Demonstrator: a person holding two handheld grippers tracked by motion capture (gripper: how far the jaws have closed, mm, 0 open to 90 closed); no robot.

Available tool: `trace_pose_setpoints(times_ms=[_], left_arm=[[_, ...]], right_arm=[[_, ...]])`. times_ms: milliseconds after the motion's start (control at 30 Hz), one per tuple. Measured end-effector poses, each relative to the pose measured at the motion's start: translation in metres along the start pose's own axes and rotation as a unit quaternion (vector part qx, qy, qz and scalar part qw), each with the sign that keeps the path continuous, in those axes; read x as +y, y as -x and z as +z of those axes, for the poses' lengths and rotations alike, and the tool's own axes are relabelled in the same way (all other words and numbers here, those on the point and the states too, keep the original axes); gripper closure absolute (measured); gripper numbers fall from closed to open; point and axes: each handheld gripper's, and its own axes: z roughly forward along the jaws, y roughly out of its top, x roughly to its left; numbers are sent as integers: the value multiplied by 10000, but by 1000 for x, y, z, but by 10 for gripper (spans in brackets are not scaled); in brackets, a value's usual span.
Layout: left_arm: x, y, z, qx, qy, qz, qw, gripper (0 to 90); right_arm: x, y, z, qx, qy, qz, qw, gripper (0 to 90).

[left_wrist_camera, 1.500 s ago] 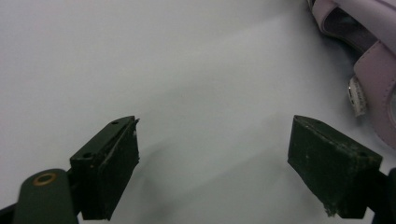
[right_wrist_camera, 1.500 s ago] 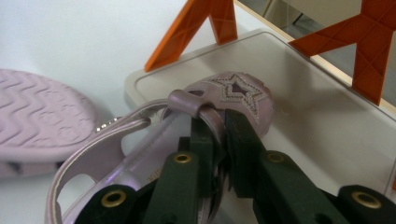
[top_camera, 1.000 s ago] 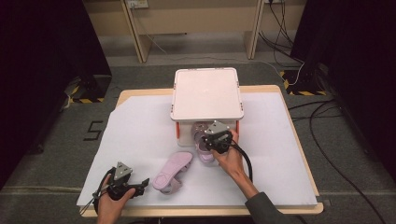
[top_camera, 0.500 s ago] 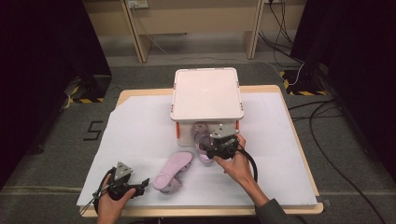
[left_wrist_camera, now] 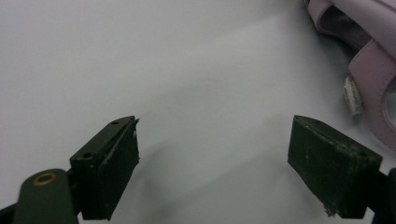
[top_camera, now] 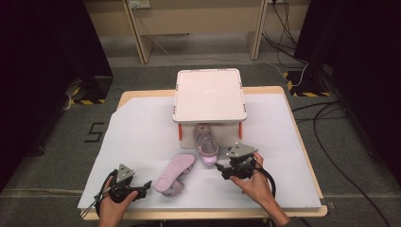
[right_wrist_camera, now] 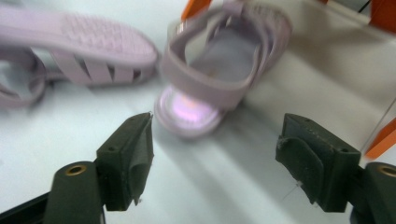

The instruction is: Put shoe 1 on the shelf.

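Two lilac sandals lie on a white tabletop (top_camera: 142, 137). The upright sandal (top_camera: 207, 144) points heel-first toward the person, its toe under a white shelf (top_camera: 209, 94). The right tongs (top_camera: 220, 168), jaws just opened and holding nothing, sit just beside its heel. The second sandal (top_camera: 174, 174) lies overturned, nearer the left tongs (top_camera: 146, 183), also spread.
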Motion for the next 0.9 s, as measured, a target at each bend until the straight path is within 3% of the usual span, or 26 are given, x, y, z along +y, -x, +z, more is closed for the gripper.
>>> trace_pose_setpoints(times_ms=[67,200,367,467,567,633,767,900], left_arm=[[0,0,0,-4,3,-6,10000,158],[0,0,0,-3,3,-15,10000,158],[0,0,0,-8,-4,-5,10000,158],[0,0,1,-6,7,-20,10000,158],[-1,0,1,-6,-6,2,10000,158],[0,0,1,-4,-18,6,10000,158],[-1,0,1,-7,-23,4,10000,158],[-1,-1,1,-1,-9,-16,10000,158]], right_arm=[[-4,-1,6,25,-144,-31,9999,307],[-10,-5,19,110,-342,-117,9993,414],[-10,-10,33,80,-420,-200,9989,526],[-9,-9,39,55,-500,-193,9985,537],[-8,-7,41,81,-375,-26,9993,554],[-5,-5,41,-48,-272,-33,9996,578],[-1,1,52,-21,-311,140,9994,575],[2,0,59,-52,-373,123,9992,575]])
